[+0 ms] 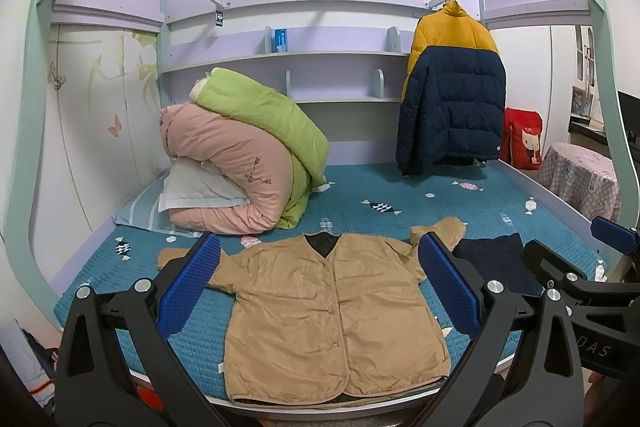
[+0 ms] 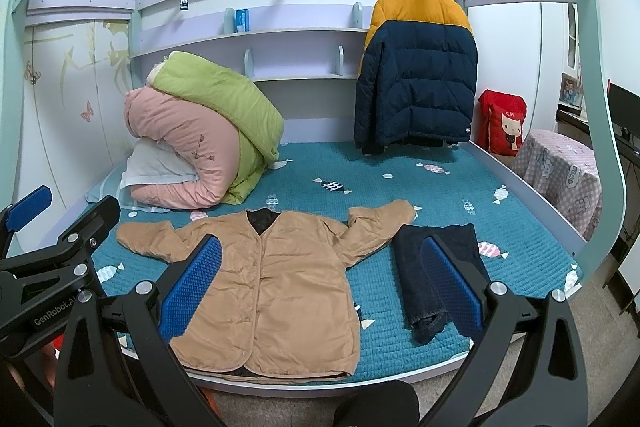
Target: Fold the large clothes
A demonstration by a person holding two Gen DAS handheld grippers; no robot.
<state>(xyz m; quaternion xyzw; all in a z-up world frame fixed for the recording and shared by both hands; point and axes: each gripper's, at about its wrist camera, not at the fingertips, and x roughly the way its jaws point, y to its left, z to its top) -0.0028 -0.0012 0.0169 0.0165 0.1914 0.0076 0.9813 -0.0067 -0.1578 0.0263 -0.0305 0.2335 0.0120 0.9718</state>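
Note:
A tan button-front jacket lies spread flat, front up, on the teal bed, its hem at the near edge and both sleeves out to the sides. It also shows in the right wrist view. My left gripper is open and empty, held above the near edge in front of the jacket. My right gripper is open and empty too, further right, its fingers framing the jacket's right half and dark folded trousers. The trousers lie to the right of the jacket.
A rolled pink and green quilt on a pillow sits at the back left. A yellow and navy puffer jacket hangs at the back right. A red cushion and a covered stool stand right of the bed.

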